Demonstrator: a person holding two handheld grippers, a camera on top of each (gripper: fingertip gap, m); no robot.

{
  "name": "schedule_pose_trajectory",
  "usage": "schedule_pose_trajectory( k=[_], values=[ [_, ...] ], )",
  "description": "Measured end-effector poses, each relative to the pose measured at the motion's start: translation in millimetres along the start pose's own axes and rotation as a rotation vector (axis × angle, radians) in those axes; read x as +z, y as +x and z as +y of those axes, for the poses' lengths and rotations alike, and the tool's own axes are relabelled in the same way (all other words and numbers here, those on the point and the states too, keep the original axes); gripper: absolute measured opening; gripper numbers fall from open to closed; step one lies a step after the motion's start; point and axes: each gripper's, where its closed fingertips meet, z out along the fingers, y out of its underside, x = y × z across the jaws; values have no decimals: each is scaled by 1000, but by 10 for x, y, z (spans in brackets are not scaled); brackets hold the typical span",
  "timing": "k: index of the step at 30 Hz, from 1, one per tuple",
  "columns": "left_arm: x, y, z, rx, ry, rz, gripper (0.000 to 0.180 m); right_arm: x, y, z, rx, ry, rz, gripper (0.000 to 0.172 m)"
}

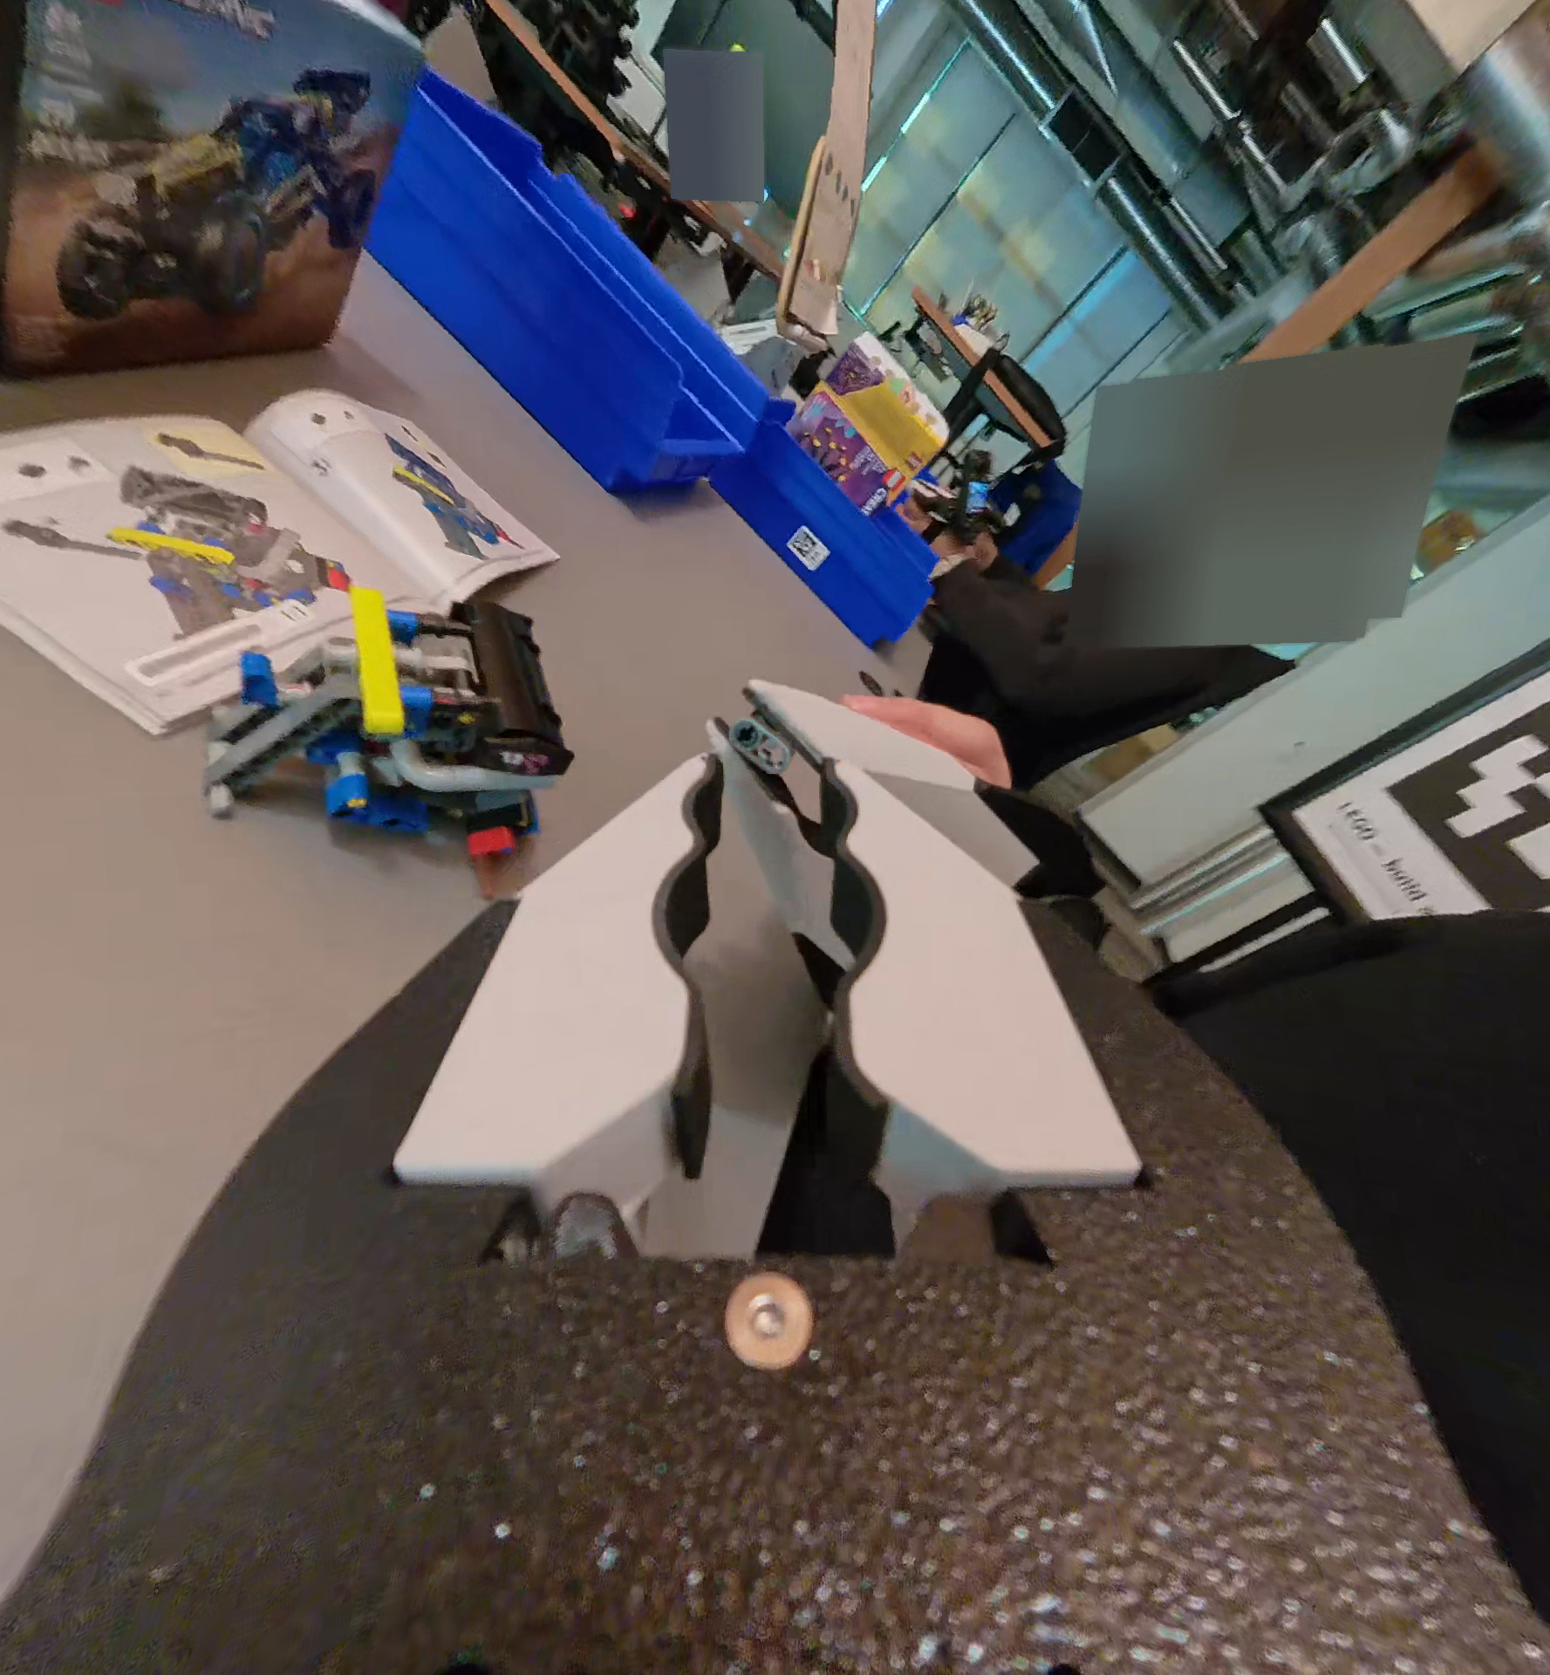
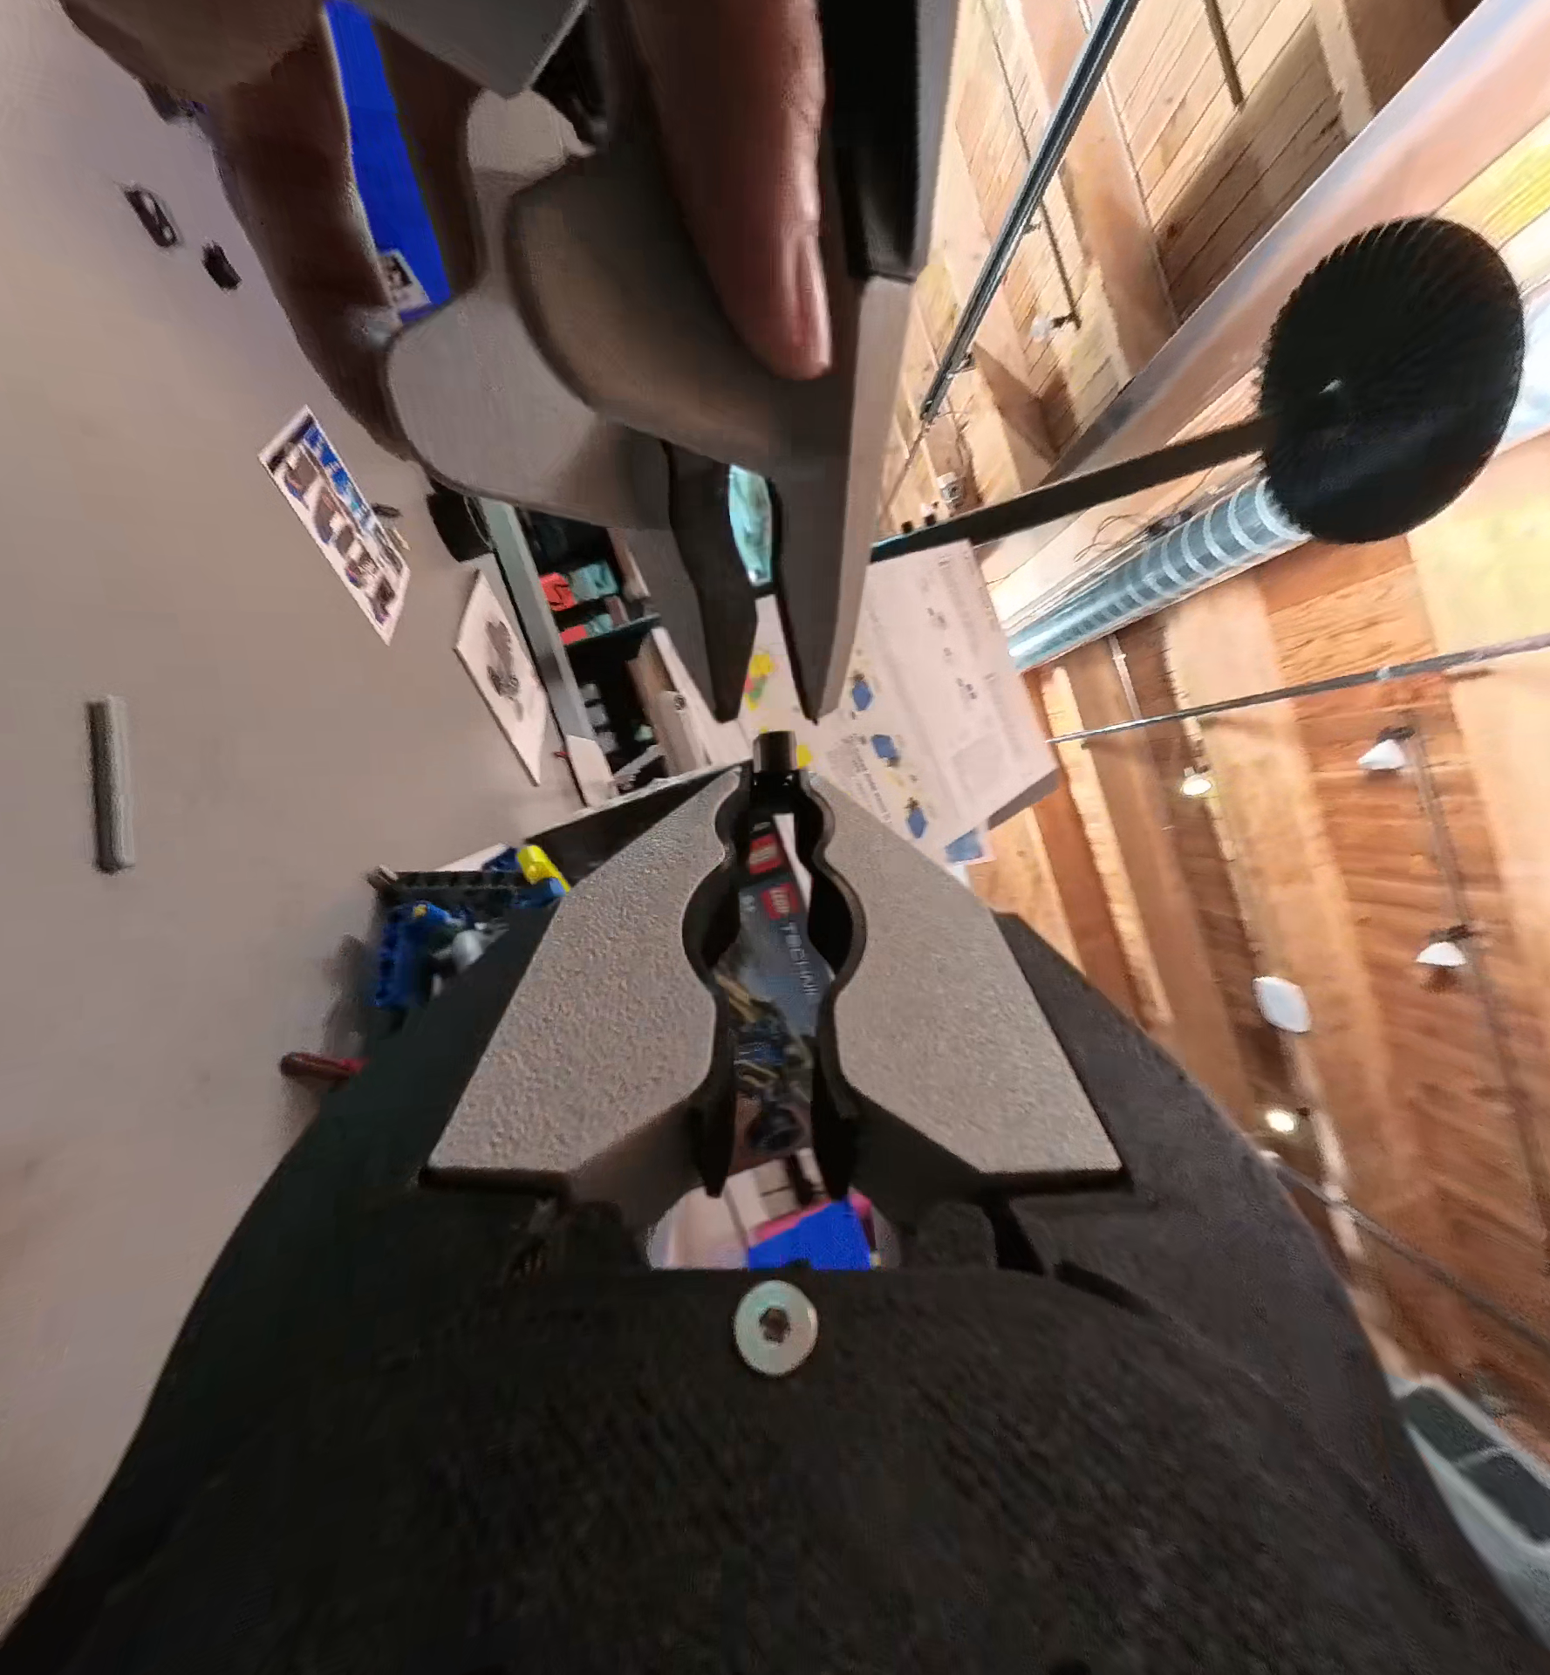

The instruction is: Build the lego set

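Note:
In the left wrist view my left gripper (image 1: 771, 770) is open, its grey fingers with black pads apart. Just past its tips, my right gripper (image 1: 735, 709) comes in from the right, a person's hand (image 1: 934, 739) on it. It pinches a small grey-blue connector piece (image 1: 757, 739) with two holes in its end. In the right wrist view my right gripper (image 2: 775, 781) is shut on that small piece (image 2: 775, 752), which looks dark here and sticks out of the tips. My left gripper (image 2: 771, 716) points down at it from above, open and empty, with a small gap to the piece.
A partly built blue, yellow and black brick model (image 1: 390, 716) lies on the grey table (image 1: 73, 997), beside an open instruction booklet (image 1: 209, 544). The set's box (image 1: 164, 181) and blue bins (image 1: 553, 290) stand behind. A grey axle (image 2: 109, 784) and a dark red piece (image 2: 318, 1065) lie loose. Less than 4 cm separates the two grippers' tips.

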Motion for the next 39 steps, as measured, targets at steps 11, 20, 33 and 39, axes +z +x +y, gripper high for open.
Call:
schedule_pose_trajectory(
  k=[11,20,33,39],
  values=[
    [-14,3,87,-354,21,232,3,-10,-55,-100,-262,61,54,5],
    [-86,-140,228,-69,-94,178,3,-29,-219,-146,114,173,-236,25],
    [-280,-158,647,1107,-602,187,3,-464,-496,-409,997,328,-1009,17],
    [-246,-202,675,1225,-687,168,3,-461,-568,-382,1004,308,-1023,7]
  ],
)
